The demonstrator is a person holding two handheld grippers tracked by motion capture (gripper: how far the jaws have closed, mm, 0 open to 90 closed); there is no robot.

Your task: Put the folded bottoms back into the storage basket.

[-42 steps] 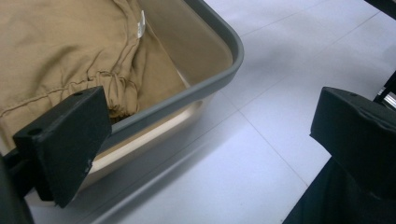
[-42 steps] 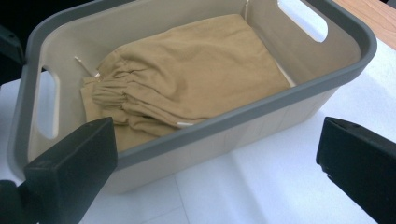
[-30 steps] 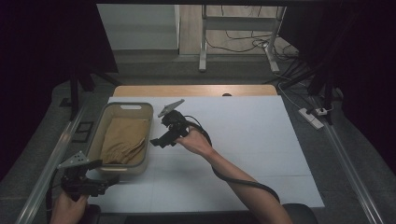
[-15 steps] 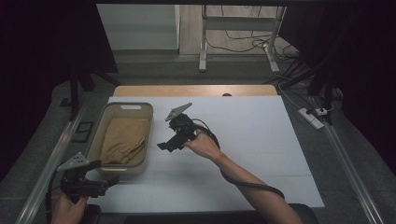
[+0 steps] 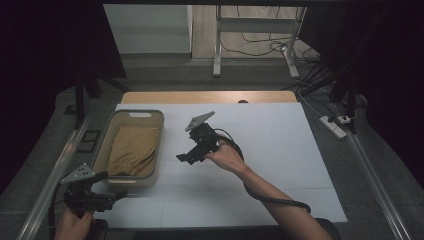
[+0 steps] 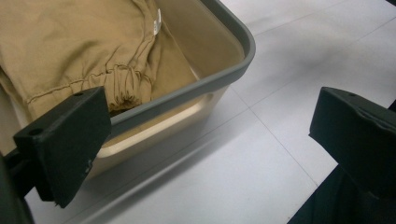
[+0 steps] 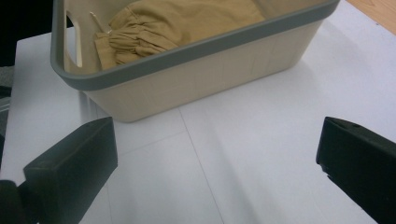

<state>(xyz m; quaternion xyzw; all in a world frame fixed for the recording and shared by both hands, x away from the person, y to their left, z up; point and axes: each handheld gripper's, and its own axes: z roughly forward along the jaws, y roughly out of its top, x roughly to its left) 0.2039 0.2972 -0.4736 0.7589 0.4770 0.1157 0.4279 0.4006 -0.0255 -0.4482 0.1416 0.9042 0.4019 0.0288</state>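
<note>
Beige bin (image 5: 106, 148) stands at the desk's (image 5: 280, 150) left edge, tan cloth (image 5: 131, 150) folded inside; left gripper (image 5: 102, 196) at the near-left corner, jaws apart, empty; right gripper (image 5: 187, 156) mid-desk, jaws apart, empty.

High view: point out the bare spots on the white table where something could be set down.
The widest free patch of the white table runs from the right tool to the table's right edge. Another lies along the near edge, between the beige basket and the person's right forearm. It is crowded at the left, where the basket holding the tan garment stands beside the left tool.
</note>
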